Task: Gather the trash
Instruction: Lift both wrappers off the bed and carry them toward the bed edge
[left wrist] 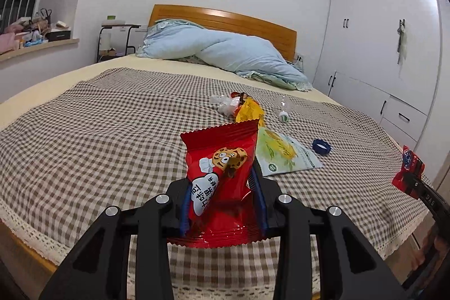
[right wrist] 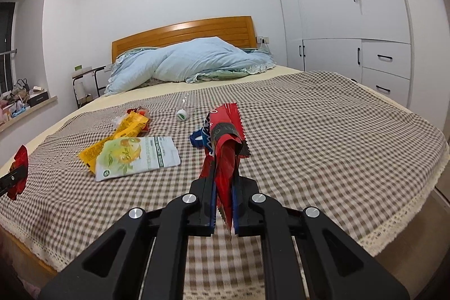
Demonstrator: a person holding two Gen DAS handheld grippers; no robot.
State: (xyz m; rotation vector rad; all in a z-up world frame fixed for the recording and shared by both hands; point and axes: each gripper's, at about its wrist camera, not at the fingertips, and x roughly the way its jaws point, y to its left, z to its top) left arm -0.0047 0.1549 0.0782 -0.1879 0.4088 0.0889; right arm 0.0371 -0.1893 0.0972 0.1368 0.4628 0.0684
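Note:
My left gripper [left wrist: 222,187] is shut on a red cookie snack packet [left wrist: 222,156], held upright above the near edge of the checked bed cover [left wrist: 98,131]. My right gripper [right wrist: 225,182] is shut on a folded red wrapper [right wrist: 225,148]; it also shows at the right edge of the left wrist view, as the right gripper [left wrist: 412,182]. On the cover lie a yellow packet [right wrist: 118,137], a white and green sachet [right wrist: 135,156], a blue cap [left wrist: 322,146], a clear bottle [left wrist: 282,108] and crumpled clear plastic [left wrist: 225,103].
A light blue duvet [left wrist: 225,52] is heaped against the wooden headboard [left wrist: 225,18]. White wardrobes with drawers [right wrist: 365,47] line the right side. A small black side table [left wrist: 115,38] and a cluttered window sill [left wrist: 33,38] stand to the left.

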